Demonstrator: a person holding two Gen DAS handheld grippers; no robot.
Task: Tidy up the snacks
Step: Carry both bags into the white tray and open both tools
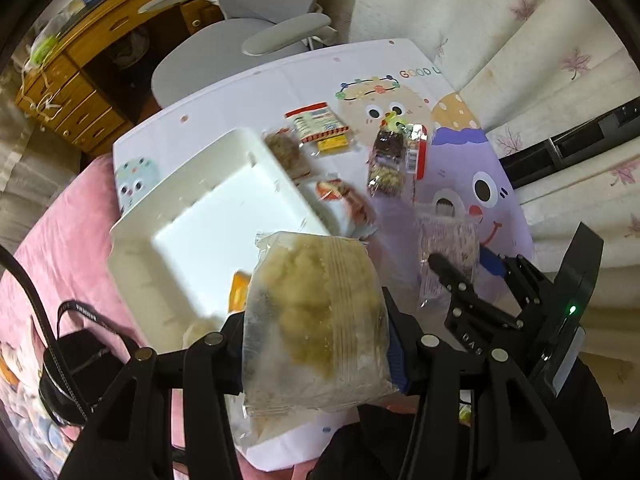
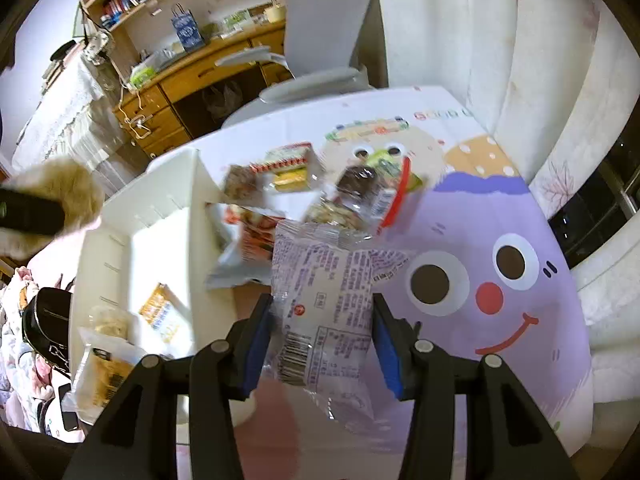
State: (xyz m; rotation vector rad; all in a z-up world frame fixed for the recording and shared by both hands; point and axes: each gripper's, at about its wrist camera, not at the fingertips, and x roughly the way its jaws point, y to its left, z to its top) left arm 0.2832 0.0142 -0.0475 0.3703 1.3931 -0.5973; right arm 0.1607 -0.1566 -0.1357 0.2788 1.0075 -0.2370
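Left tool [image 1: 316, 340]: jaws partly closed on a clear packet of pale yellow crumbly snack [image 1: 316, 320], the blue pads pressing its two sides; the packet hangs above the near edge of the white bin [image 1: 132, 248]. Right tool [image 2: 320, 340]: jaws partly closed on a clear wrapper with purple print and a barcode [image 2: 324, 304], blue pads [image 2: 386, 344] on both its edges, held above the counter [image 2: 500, 380]; the same tool [image 1: 472, 304] and wrapper [image 1: 448, 248] show at the right of the left wrist view. White bin [image 2: 120, 248]: open-topped, standing at the left of the counter; inside it an orange packet [image 2: 160, 312], a pale puffed snack [image 2: 108, 320] and a brown-and-yellow packet [image 2: 100, 372] near its front corner. Counter: covered with a cartoon-printed cloth showing a purple smiling face. Loose on the cloth, beside the bin: a red-and-white packet with a printed label [image 1: 316, 120], a yellow bar [image 1: 334, 143] touching it, a brown cake in clear wrap [image 1: 286, 152] against the bin's wall, a white pouch with red picture [image 1: 344, 204], and a long clear pack of dark and light nuts with a red strip [image 1: 394, 156]. Behind the counter: grey office chair [image 1: 248, 44], wooden desk with drawers [image 1: 68, 80]. Left of the bin: pink bedding [image 1: 60, 240] with a black strapped bag [image 1: 76, 372] lying on it.
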